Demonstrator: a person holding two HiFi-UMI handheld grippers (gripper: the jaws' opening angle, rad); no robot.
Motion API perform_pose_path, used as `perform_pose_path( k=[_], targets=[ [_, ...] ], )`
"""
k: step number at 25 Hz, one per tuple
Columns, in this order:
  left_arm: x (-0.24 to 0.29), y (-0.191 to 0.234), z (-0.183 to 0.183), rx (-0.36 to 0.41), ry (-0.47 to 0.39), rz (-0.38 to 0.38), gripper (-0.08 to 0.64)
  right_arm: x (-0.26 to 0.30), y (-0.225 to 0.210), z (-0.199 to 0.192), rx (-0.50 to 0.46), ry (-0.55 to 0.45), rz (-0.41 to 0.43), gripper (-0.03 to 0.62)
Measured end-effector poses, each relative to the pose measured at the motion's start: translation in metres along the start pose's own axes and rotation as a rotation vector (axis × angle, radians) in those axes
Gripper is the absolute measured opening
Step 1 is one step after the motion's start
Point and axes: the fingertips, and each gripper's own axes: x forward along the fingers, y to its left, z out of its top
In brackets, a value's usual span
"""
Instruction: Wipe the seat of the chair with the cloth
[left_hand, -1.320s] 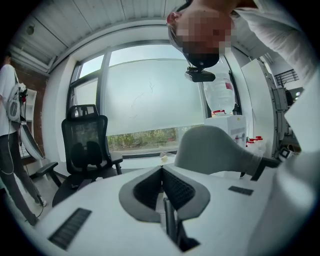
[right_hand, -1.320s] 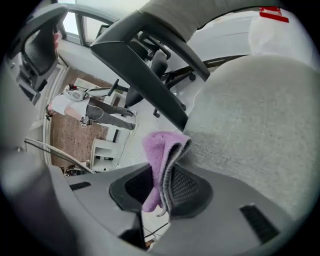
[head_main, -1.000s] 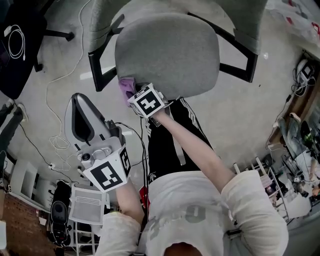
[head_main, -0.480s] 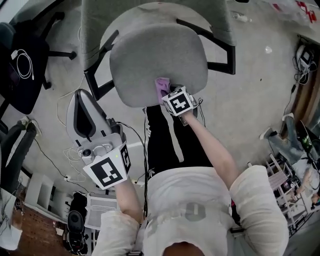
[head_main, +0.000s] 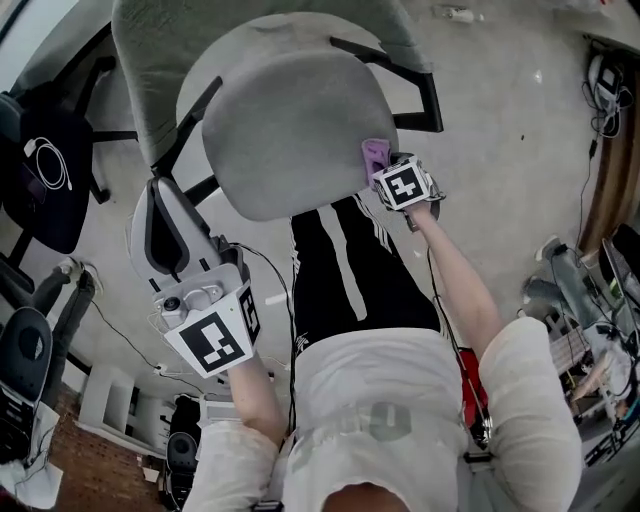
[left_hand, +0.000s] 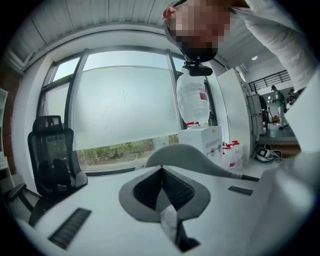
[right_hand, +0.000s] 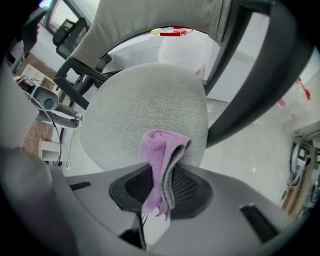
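Cloth (head_main: 374, 155) now at seat's (head_main: 290, 130) right edge

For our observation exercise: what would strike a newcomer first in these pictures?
A purple terry cloth, pinched in the right gripper, sits at the near right edge of the round grey fabric chair seat. The left gripper, shut and empty, is held apart, left of the seat.

The right gripper (head_main: 390, 176) hides most of the cloth (head_main: 374, 154) (head view; a purple edge shows).
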Motion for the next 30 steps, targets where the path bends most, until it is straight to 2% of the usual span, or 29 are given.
perform_pose_path(
  k=[9, 14, 17, 20, 24, 26, 30],
  targets=[
    [0.001, -0.015, 0.008, 0.005, -0.007, -0.020, 0.012, -0.006, -0.034, -0.016, 0.098, 0.020, -0.040, 0.091],
    [-0.005, -0.017, 0.012, 0.010, -0.010, -0.005, 0.012, -0.002, -0.041, -0.017, 0.106, 0.036, -0.057, 0.091],
    [-0.009, -0.014, 0.029, 0.015, -0.029, 0.011, 0.012, -0.012, -0.040, -0.012, 0.069, 0.045, -0.080, 0.091],
    [-0.014, -0.007, 0.054, -0.007, -0.067, 0.035, 0.012, -0.038, -0.026, 0.021, 0.009, -0.058, -0.061, 0.091],
    [-0.022, -0.013, 0.104, -0.005, -0.140, 0.023, 0.012, -0.118, 0.001, 0.079, 0.015, -0.211, -0.025, 0.091],
    [-0.025, -0.018, 0.134, -0.013, -0.193, 0.023, 0.012, -0.177, 0.012, 0.131, -0.024, -0.370, -0.022, 0.091],
    [-0.030, -0.019, 0.200, -0.030, -0.318, 0.018, 0.012, -0.324, 0.050, 0.228, -0.126, -0.783, -0.023, 0.091]
  ],
)
